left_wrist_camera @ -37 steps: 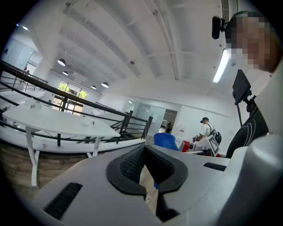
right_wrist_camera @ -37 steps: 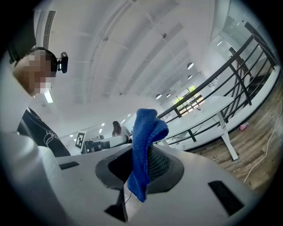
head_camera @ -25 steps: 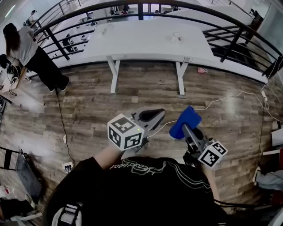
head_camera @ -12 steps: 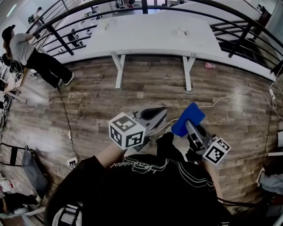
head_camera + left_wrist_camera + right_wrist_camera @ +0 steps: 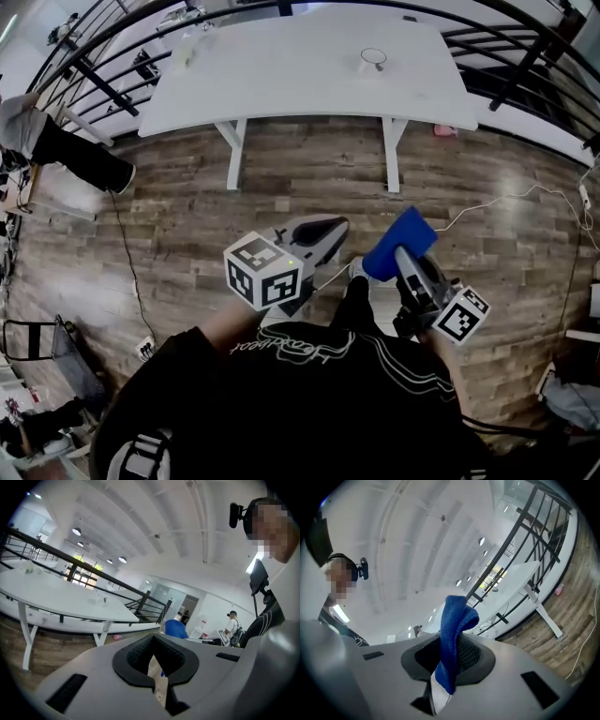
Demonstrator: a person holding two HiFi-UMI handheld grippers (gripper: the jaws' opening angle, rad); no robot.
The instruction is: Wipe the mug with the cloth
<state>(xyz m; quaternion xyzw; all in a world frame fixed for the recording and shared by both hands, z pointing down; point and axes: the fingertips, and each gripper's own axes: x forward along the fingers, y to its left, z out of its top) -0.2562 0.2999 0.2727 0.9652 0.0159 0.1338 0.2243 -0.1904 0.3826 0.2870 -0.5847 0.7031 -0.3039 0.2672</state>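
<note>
head view shows the mug plainly; right gripper pinches cloth, left gripper closed.

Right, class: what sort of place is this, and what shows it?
Probably an open office or lab space: a long white table, a black railing behind it, and a wood-plank floor.

Nubby blue cloth, glossy wood floor

We record: bright, even light from ceiling lamps; glare on wooden floor; fisheye bending; dark corners.
</note>
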